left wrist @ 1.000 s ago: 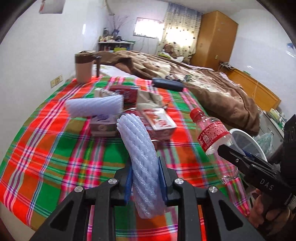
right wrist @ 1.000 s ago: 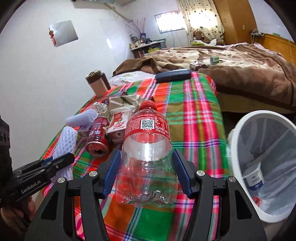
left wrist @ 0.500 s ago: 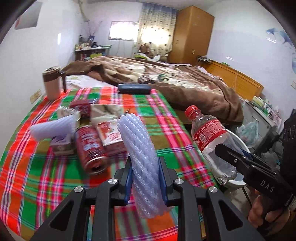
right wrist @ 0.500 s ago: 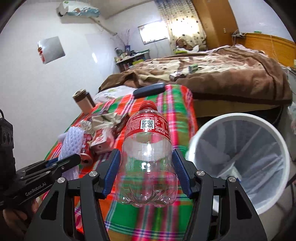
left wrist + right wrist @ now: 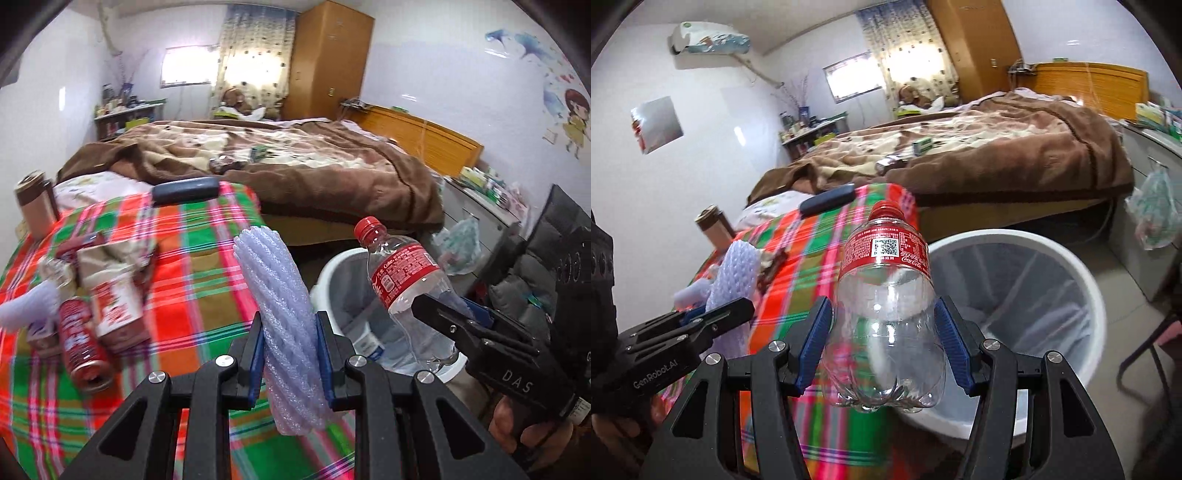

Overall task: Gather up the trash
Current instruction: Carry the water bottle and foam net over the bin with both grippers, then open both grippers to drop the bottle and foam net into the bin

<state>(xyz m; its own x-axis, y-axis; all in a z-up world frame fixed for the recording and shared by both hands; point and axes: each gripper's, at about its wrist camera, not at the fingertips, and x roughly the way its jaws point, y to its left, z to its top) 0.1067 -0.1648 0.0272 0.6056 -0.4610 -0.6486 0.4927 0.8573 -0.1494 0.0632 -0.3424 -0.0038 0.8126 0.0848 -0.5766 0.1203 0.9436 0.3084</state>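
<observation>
My left gripper (image 5: 290, 354) is shut on a pale foam net sleeve (image 5: 280, 314), held upright above the right edge of the plaid-covered table (image 5: 207, 295). My right gripper (image 5: 882, 343) is shut on an empty clear cola bottle (image 5: 886, 314) with a red cap and label, held upright beside the rim of a white trash bin (image 5: 1082, 291). In the left wrist view the bottle (image 5: 402, 280) and right gripper (image 5: 461, 325) hang over the bin (image 5: 332, 269). In the right wrist view the sleeve (image 5: 733, 273) and left gripper (image 5: 713, 317) show at the left.
On the table lie a red can (image 5: 79, 343), a red-and-white carton (image 5: 114, 314), another foam sleeve (image 5: 26, 306), crumpled wrappers, a dark case (image 5: 184, 190) and a brown cup (image 5: 35, 206). Behind it is a bed with a brown blanket (image 5: 314, 166). A cabinet (image 5: 1156, 192) stands right of the bin.
Both grippers have swung to the right with their loads, from over the table toward the white bin. The bin now fills much more of both views.
</observation>
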